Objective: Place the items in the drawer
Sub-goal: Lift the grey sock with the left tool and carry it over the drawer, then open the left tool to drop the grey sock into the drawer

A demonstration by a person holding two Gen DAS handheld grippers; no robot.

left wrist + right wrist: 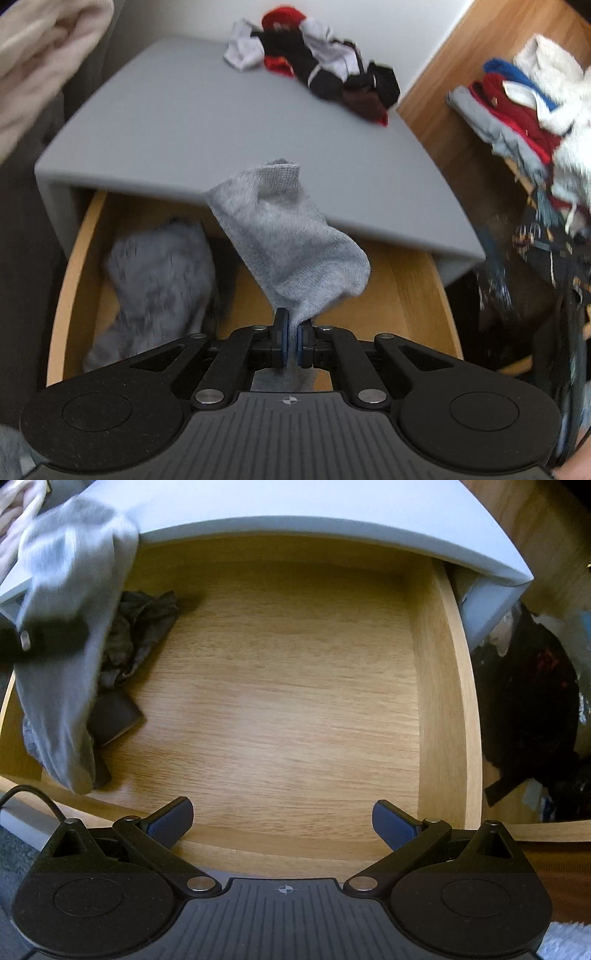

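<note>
Clamped between my left tongs [291,338] is a light grey sock [291,240], pinched at one end so the rest stands up ahead of the pads, its ribbed opening at the far end. Beyond and below it I see the open wooden drawer [417,291], pulled out from under a grey cabinet top [177,122]. To the left of the left tongs, inside the drawer, lies a rumpled darker grey garment [159,273], blurred. Far ahead, on the cabinet top, sits a loose heap of socks [314,70] in black, white and red. Off to the right of the tongs, on the wooden floor [439,77], I can make out a pile of folded clothes [517,110] in grey, red, blue and white. My right tongs [282,821] stand wide apart with nothing between them, hanging over the near edge of the drawer [280,686], whose floor ahead of them is bare wood. Up and to the left of the right tongs, the same grey sock [66,635] hangs over the drawer's left side, with the black arm of the left tongs [40,637] across it, and under it a dark crumpled cloth [140,624] and a flat dark item [114,716] that I cannot identify.
</note>
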